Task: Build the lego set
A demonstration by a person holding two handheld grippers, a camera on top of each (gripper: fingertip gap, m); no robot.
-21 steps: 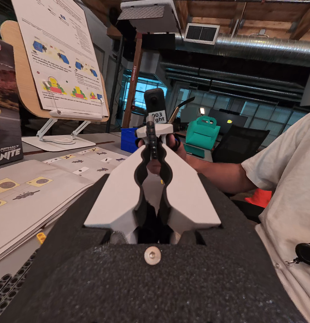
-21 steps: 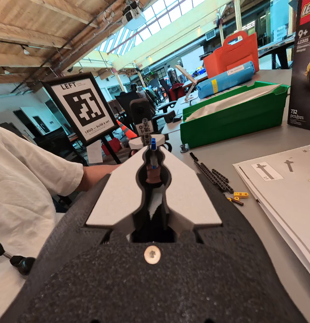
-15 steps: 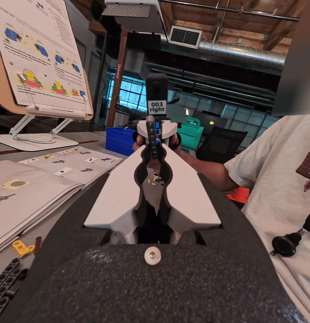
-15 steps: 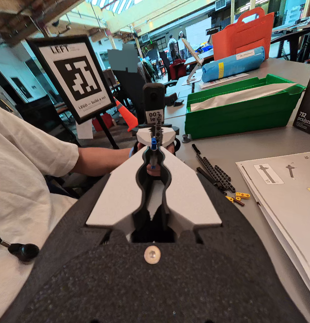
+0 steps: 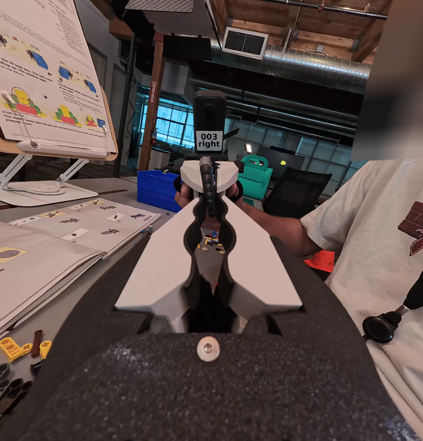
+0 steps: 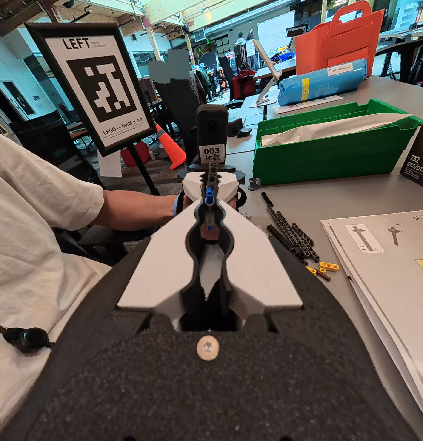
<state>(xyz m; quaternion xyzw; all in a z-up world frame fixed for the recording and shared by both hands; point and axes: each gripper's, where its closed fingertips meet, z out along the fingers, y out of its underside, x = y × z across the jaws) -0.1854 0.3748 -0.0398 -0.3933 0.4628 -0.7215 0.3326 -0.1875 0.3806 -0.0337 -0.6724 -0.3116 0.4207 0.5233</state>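
Grey table [image 6: 349, 198] carries an open manual [image 5: 62, 238] along the far side and a green bin [image 6: 325, 152] past it. A blue bin [image 5: 155, 188] sits at the other end, with a document stand [image 5: 38, 100] behind the manual. Left gripper [image 5: 209, 207] and right gripper [image 6: 208, 212] face each other tip to tip above the table, both nearly closed. Left grips a dark grey holed beam [image 5: 208, 186], standing roughly upright at its tips; in the right wrist view the same beam [image 6: 212, 175] sticks up in front of the left gripper's camera. Right pinches a grey pin with a blue end [image 6: 208, 205], blue tip touching or just short of the beam, can't tell which. Spare black beams [image 6: 294, 236] lie beside the manual, yellow connectors [image 6: 327, 266] just next to them. Loose small parts [image 5: 211, 242] are scattered on the table below the grippers.
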